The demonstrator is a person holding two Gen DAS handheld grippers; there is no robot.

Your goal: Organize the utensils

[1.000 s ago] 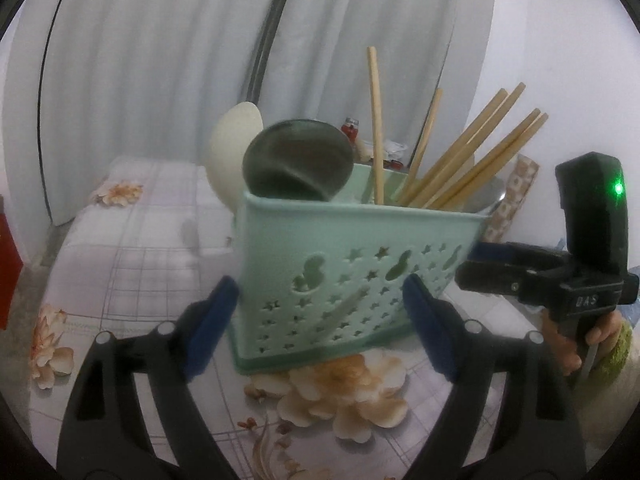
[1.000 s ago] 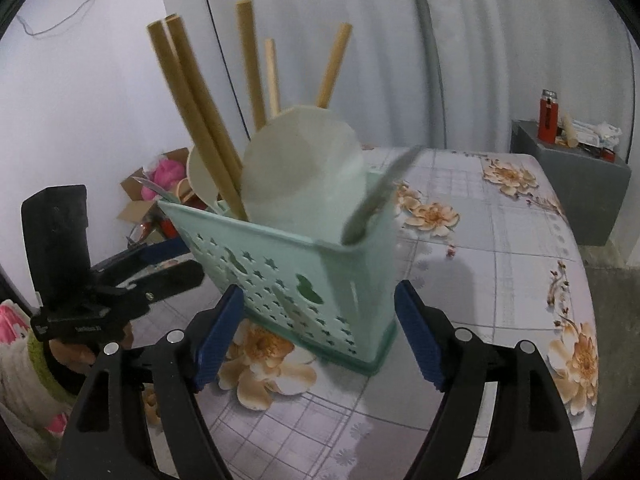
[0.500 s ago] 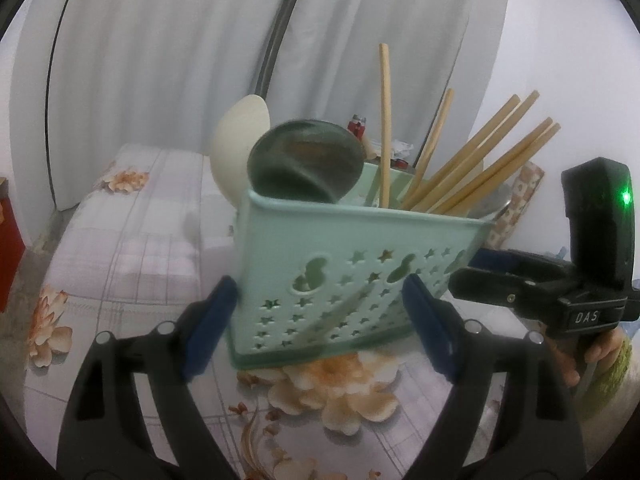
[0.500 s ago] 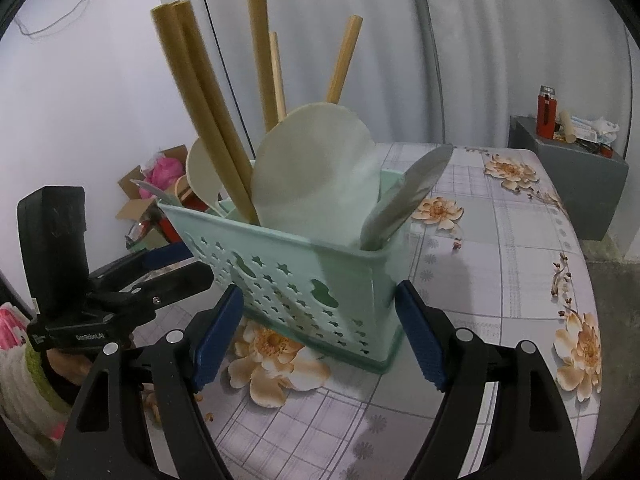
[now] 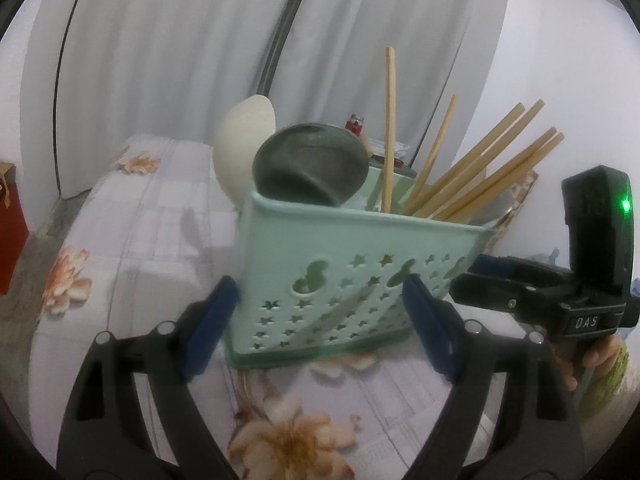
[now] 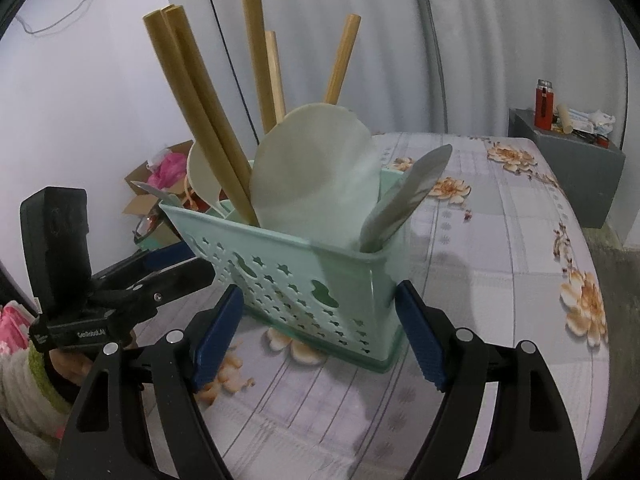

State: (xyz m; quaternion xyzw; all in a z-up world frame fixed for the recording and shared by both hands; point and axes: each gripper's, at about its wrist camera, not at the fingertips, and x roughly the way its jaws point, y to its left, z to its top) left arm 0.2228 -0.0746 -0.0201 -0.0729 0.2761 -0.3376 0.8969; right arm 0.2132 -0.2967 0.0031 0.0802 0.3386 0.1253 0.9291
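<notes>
A mint-green utensil holder [image 5: 340, 280] [image 6: 304, 280] with star cut-outs stands on the flowered tablecloth [image 5: 132, 220]. It holds several wooden chopsticks [image 5: 480, 172] [image 6: 192, 100], a metal ladle [image 5: 312, 168] [image 6: 404, 196] and a cream spoon [image 5: 244, 144] [image 6: 316, 176]. My left gripper [image 5: 318, 320] has the holder between its blue pads, which lie against it. My right gripper [image 6: 320, 332] clasps it the same way from the other side. Each gripper shows in the other's view, the right gripper [image 5: 476, 280] and the left gripper [image 6: 188, 272] both at the holder's near corner.
A grey box [image 6: 568, 160] with a red lighter [image 6: 544, 104] stands past the table's far end. A cardboard box [image 6: 160, 172] of pink things sits by the wall. White curtains [image 5: 160, 60] hang behind. A hand [image 5: 600, 356] holds the right gripper's handle.
Both grippers drew back toward me and the holder came along between their pads. It now covers most of the flower that lay before it. The ladle shifted inside.
</notes>
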